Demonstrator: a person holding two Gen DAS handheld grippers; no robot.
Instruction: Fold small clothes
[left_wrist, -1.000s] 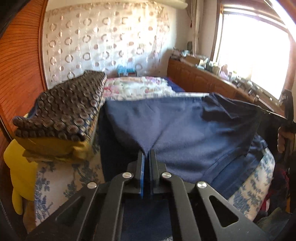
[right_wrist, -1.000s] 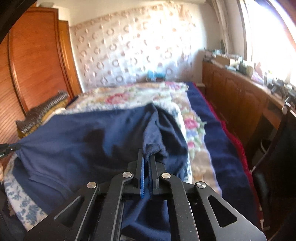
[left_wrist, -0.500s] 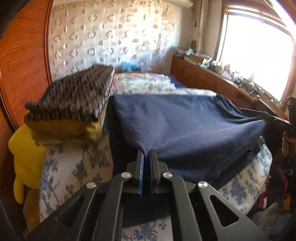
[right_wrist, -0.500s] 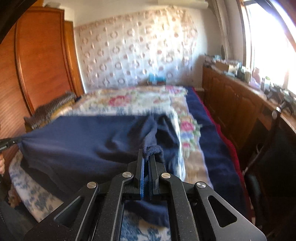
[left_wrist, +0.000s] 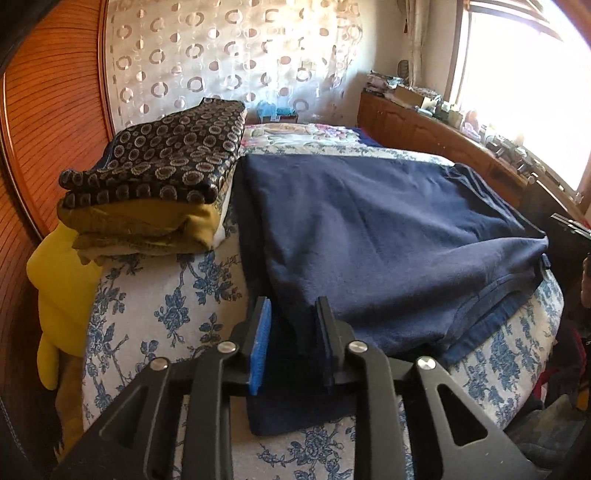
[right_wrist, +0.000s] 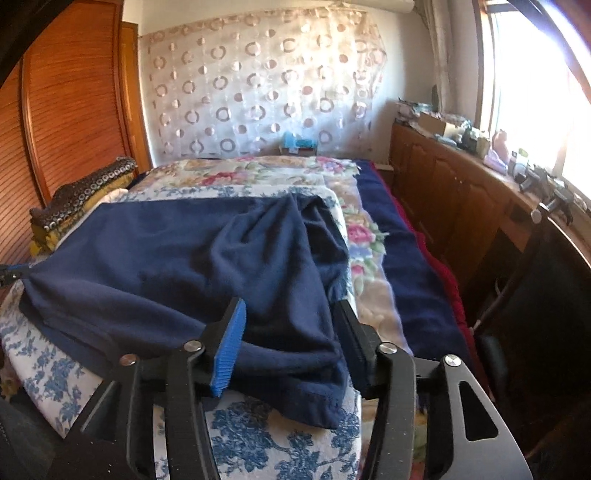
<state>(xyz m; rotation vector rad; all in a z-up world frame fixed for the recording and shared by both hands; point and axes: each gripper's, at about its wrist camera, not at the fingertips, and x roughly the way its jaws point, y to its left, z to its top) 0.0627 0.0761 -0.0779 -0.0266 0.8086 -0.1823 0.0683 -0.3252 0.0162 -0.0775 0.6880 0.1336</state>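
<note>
A navy blue garment (left_wrist: 388, 236) lies folded over on the bed, its near edge towards me. My left gripper (left_wrist: 293, 310) is low over the garment's near left corner. Its jaws are opening, and the cloth lies slack between them with the pads off it. The right wrist view shows the same garment (right_wrist: 184, 258) bunched into a ridge at its right end. My right gripper (right_wrist: 291, 310) straddles that end with its jaws opening wide, and the fabric rests loose on the sheet between them. A hand with the right gripper (left_wrist: 569, 221) shows at the left wrist view's right edge.
A stack of folded clothes (left_wrist: 159, 166), dark circle-patterned over mustard, sits at the bed's left, with a yellow cloth (left_wrist: 59, 280) hanging below. The blue floral sheet (left_wrist: 159, 306) covers the bed. A wooden wardrobe (left_wrist: 48, 110) stands left. Cluttered wooden cabinets (right_wrist: 461, 206) and a black chair (right_wrist: 535, 295) stand right.
Both grippers were shut on the garment's corners, holding it stretched. They sank towards the bed, the garment settled flat on it, and both pairs of jaws have come apart.
</note>
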